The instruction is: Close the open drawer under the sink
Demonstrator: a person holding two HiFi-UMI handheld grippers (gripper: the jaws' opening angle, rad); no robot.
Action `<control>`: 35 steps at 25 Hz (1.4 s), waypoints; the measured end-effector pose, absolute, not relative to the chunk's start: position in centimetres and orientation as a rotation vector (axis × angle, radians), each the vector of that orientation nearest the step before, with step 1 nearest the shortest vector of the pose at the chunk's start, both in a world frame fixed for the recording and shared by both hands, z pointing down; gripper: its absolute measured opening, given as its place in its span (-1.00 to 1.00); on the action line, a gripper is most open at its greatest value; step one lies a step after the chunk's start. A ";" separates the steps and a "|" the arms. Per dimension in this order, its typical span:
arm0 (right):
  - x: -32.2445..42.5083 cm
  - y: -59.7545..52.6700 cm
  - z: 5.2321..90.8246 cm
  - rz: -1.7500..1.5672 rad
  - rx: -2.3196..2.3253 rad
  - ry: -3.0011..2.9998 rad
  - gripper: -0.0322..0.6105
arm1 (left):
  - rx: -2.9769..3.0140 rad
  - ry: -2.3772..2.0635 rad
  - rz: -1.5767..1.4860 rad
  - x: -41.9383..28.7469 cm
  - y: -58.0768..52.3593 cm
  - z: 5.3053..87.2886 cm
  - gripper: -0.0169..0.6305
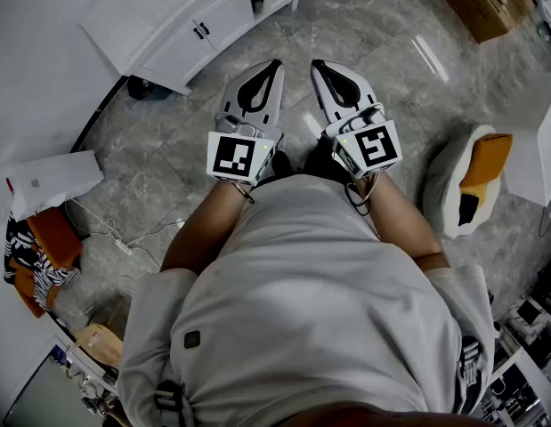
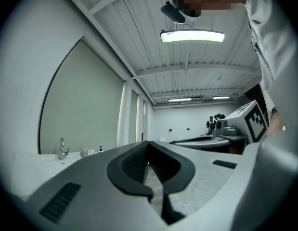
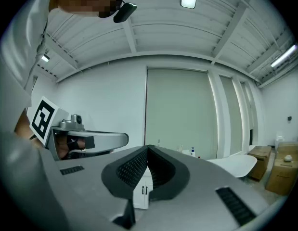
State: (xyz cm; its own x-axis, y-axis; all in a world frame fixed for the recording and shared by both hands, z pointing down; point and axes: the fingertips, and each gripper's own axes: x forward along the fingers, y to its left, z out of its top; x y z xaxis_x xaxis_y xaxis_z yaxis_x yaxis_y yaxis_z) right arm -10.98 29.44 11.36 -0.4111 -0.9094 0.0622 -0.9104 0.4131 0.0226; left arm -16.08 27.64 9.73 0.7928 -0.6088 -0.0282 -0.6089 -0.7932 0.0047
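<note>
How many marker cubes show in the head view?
2. One marker cube is on the left tongs, the other cube on the right tongs, side by side. None looks hidden.

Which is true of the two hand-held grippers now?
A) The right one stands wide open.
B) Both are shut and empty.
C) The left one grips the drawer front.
B: the left hand-held gripper and right hand-held gripper both show tips together with nothing between them.

Mock bathroom in a hall: vanity cabinet (image 1: 173, 20), marble floor (image 1: 373, 60).
</note>
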 end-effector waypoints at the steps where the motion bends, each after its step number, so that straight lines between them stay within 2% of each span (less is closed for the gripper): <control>1: -11.1 29.3 11.2 -0.003 1.677 -2.600 -0.83 | -2.968 1.007 0.042 -16.3 27.6 9.9 -0.92; 22: -10.7 28.1 10.7 -0.003 1.742 -2.635 -0.83 | -2.980 0.994 0.065 -16.5 26.7 10.1 -0.92; 35: -4.2 20.2 12.6 0.054 1.645 -2.709 -0.83 | -2.956 1.112 -0.014 -10.2 19.0 12.2 -0.92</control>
